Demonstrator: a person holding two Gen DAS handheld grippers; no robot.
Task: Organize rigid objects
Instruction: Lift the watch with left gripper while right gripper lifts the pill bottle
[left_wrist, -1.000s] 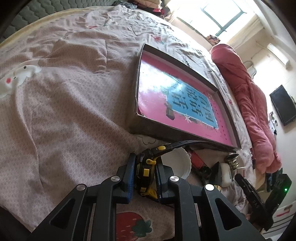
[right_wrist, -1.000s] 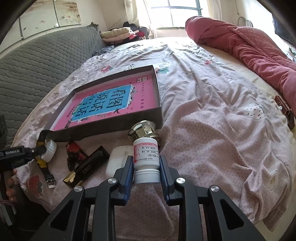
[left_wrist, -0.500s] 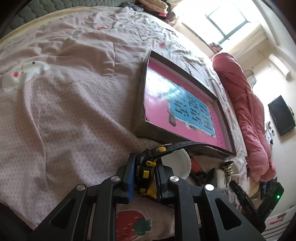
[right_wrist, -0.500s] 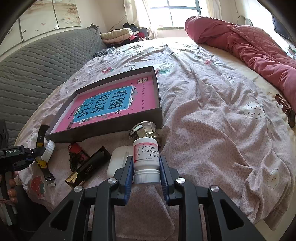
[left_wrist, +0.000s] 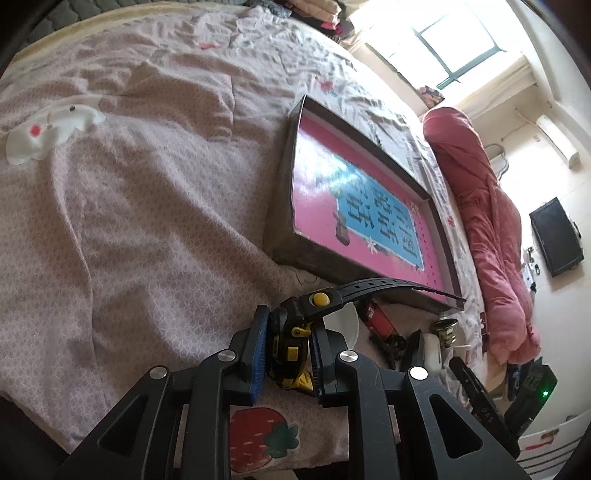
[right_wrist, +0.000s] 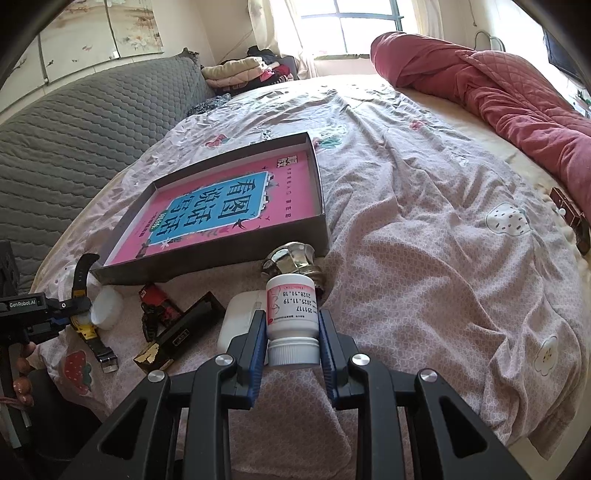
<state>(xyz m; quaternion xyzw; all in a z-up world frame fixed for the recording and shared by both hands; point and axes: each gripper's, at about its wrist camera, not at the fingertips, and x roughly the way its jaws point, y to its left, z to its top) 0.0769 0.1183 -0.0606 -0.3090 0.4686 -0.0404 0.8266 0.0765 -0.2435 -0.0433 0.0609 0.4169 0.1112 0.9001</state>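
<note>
My left gripper (left_wrist: 288, 341) is shut on a black and yellow wristwatch (left_wrist: 291, 347), held low over the bed's near edge. Its strap (left_wrist: 388, 286) arches toward a shallow dark box (left_wrist: 282, 221) with a pink and blue printed bottom. The right wrist view shows that gripper (right_wrist: 70, 310) at far left, the watch (right_wrist: 83, 291) in it and the buckle end resting on the sheet. My right gripper (right_wrist: 291, 332) is shut on a white pill bottle (right_wrist: 291, 314), cap toward me, just before the box's (right_wrist: 207, 264) near right corner.
On the sheet in front of the box lie a brass knob (right_wrist: 291, 258), a white case (right_wrist: 236, 325), a black and gold bar (right_wrist: 177, 332), a red item (right_wrist: 157, 295) and a white lid (right_wrist: 107, 308). A red quilt (right_wrist: 498, 88) lies along the far right, with a grey padded headboard (right_wrist: 74, 122) left.
My left gripper has rolled slightly with the watch still in it, so the box sits differently in its view. The right gripper and its bottle have kept still.
</note>
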